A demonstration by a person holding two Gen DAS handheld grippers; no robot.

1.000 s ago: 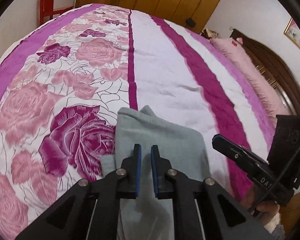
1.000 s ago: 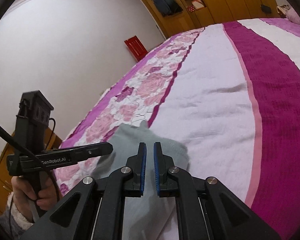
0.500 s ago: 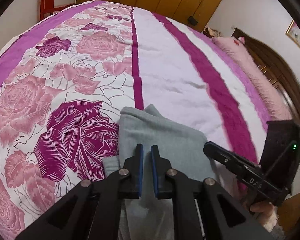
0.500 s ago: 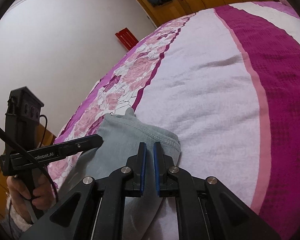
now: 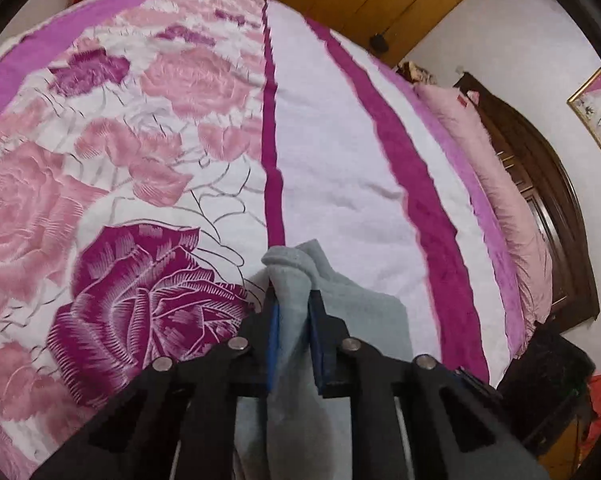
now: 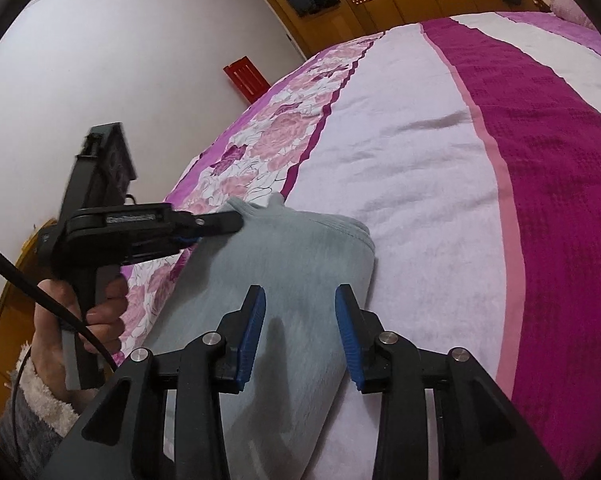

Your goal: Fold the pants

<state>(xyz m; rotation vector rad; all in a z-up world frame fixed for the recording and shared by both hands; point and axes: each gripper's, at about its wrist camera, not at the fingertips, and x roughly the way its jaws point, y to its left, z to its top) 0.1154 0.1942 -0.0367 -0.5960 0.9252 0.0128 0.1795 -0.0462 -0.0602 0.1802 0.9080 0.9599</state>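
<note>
**Left gripper clamped on grey pants; right gripper's jaws parting above them**

We find no legible writing. A pale strip on the side of the left gripper (image 6: pixel 220 220), seen from the right wrist view, is blurred beyond reading. The framed picture (image 5: pixel 598 114) on the wall carries no text we can make out.

The left gripper (image 5: pixel 292 324) has its blue pads pressed on a bunched fold of the grey pants (image 5: pixel 360 312), the cloth rising in a hump between and past the fingertips. The log marks a slight widening, yet the pads grip the fabric. In the right wrist view the same gripper meets the far left corner of the pants (image 6: pixel 296 256), and a hand (image 6: pixel 80 312) in a fleecy cuff holds its handle.

The right gripper (image 6: pixel 300 300) is opening. Its pads stand apart over the flat grey cloth and press on nothing; we cannot tell whether the fingertips touch the surface.

The pants lie folded on the bedspread (image 6: pixel 420 168), over the border between the rose-printed band and the white band, near the bed's near edge.

The lower part of the pants is hidden behind both grippers' bodies. The right gripper shows only as a dark blurred mass at the left view's lower right corner.
</note>
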